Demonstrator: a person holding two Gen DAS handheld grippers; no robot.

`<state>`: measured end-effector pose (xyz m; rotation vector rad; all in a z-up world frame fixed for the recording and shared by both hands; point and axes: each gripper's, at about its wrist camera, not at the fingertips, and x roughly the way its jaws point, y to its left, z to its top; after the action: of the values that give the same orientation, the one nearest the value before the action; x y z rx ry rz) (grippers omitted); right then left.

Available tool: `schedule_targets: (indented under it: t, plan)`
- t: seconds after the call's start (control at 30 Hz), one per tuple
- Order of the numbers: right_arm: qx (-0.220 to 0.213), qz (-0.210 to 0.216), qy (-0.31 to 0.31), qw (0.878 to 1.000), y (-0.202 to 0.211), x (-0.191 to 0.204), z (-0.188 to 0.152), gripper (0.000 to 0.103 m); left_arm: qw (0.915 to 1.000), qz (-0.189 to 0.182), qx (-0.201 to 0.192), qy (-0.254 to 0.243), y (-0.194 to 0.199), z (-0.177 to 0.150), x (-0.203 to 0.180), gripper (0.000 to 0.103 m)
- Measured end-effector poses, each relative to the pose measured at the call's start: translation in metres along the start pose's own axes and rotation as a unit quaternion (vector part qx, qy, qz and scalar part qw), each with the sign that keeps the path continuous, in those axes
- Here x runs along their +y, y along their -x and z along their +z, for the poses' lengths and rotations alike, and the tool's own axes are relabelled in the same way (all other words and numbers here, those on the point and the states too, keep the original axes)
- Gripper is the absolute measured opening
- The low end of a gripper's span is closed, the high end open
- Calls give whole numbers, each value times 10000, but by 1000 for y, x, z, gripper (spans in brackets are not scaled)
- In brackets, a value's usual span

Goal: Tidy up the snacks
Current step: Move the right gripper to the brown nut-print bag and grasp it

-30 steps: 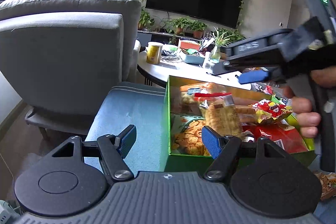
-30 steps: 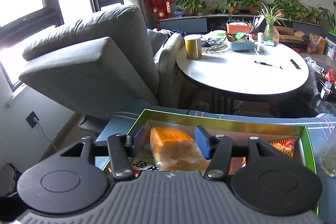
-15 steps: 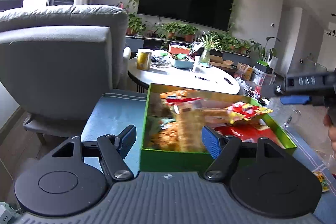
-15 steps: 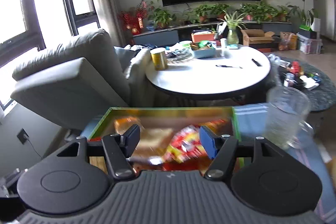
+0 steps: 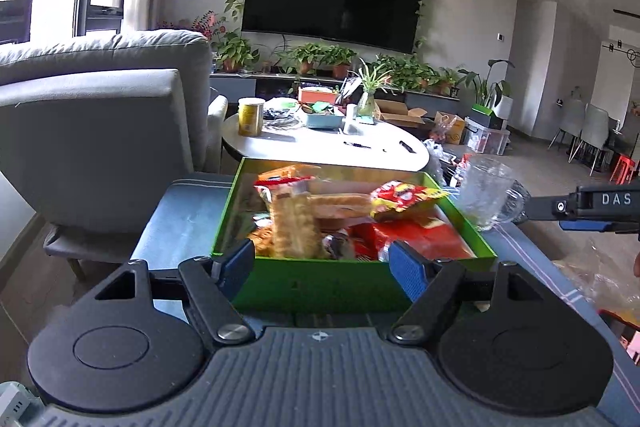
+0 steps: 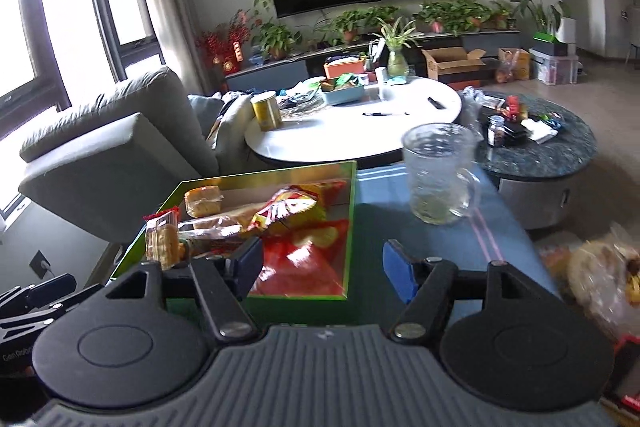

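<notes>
My right tongs (image 6: 322,269) have pulled back out of the green box (image 6: 256,301) and swung right; both pairs now gape wide and empty. The orange packet (image 6: 203,201) I dropped lies at the box's far left corner. My left tongs (image 5: 322,265) hover at its near wall. Loose snack bags (image 6: 596,279) wait to my right, next I reckon.

You can read "DAS" on the right gripper (image 5: 588,225); the snack packets' (image 5: 404,195) print looks too blurred to read.
</notes>
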<state>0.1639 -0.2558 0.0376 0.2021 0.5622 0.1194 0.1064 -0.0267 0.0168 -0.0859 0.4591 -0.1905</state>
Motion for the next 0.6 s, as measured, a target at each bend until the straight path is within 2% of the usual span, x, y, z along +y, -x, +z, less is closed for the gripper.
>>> schedule_targets:
  t: [0.27, 0.6]
  plan:
    - [82, -130, -125, 9998, 18, -24, -21, 74, 9998, -104, 153, -27, 11, -13, -19, 75]
    - [336, -589, -515, 9964, 10, -61, -46, 75, 9980, -349, 449, -260, 2, -26, -45, 75]
